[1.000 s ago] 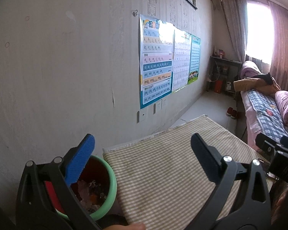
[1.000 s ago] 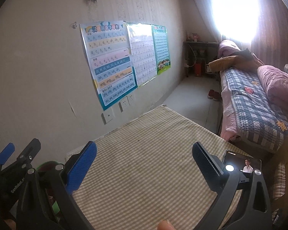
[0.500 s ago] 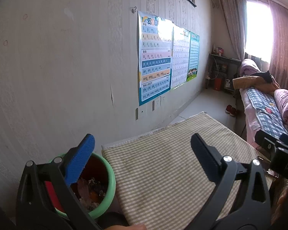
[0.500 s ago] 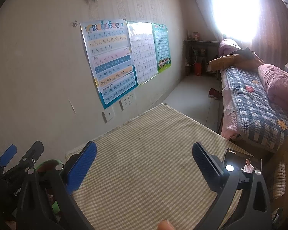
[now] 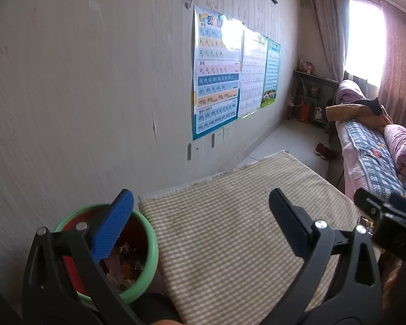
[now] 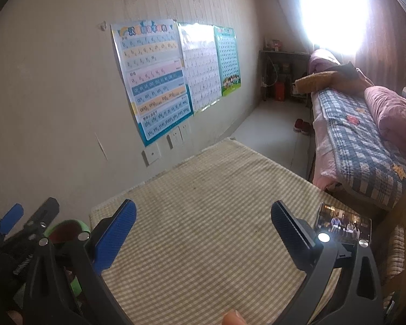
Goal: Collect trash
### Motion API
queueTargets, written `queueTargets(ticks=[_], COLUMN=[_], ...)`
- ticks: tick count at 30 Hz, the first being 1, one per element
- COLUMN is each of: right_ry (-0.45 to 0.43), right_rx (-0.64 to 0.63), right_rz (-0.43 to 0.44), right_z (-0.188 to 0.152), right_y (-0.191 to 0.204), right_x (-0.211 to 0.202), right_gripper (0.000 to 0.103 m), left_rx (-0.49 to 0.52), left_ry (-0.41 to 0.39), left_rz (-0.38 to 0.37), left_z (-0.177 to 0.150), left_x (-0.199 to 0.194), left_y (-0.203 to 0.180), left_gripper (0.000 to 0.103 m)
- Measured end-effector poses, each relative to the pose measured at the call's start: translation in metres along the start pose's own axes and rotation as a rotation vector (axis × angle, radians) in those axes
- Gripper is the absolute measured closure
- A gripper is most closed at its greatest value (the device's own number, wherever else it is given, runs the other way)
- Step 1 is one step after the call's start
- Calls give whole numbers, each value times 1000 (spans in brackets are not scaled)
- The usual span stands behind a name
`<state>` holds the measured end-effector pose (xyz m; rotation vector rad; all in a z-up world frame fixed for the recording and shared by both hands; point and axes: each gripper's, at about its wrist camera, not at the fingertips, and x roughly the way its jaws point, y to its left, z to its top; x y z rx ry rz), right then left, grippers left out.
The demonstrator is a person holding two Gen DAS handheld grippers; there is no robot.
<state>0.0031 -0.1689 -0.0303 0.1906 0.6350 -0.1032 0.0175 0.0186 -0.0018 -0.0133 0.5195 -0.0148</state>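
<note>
A red bin with a green rim (image 5: 146,246) stands at the left end of a table under a checked cloth (image 5: 230,230), with scraps of trash (image 5: 127,260) inside. My left gripper (image 5: 200,216) hangs open above the table's left part, its blue left finger over the bin. In the right wrist view the bin (image 6: 67,228) shows at far left, partly behind the left gripper's body. My right gripper (image 6: 203,222) is open over the cloth (image 6: 203,216) with nothing between its fingers. No loose trash shows on the cloth.
A phone (image 6: 343,226) with a lit screen lies at the table's right edge. The wall with posters (image 5: 216,81) runs close behind the table. A bed (image 6: 360,146) with a checked cover stands to the right, shoes (image 6: 301,126) on the floor beyond.
Both views have drifted slightly; the left gripper has shifted a little so the bin sits more fully in view. Both grippers stay open and empty.
</note>
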Motion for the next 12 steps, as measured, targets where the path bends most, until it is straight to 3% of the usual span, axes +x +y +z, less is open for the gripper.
queueTargets(ticks=[6, 12], right_ry=[98, 226], right_rx=[52, 41], right_rz=[-84, -272], right_z=[-32, -74], right_y=[-35, -94], right_x=[48, 126], right_gripper=[7, 7], left_rx=[17, -20], left_ry=[38, 99], left_rz=[23, 47], left_z=[-12, -28], left_x=[11, 27], left_y=[3, 23], left_gripper=[5, 5])
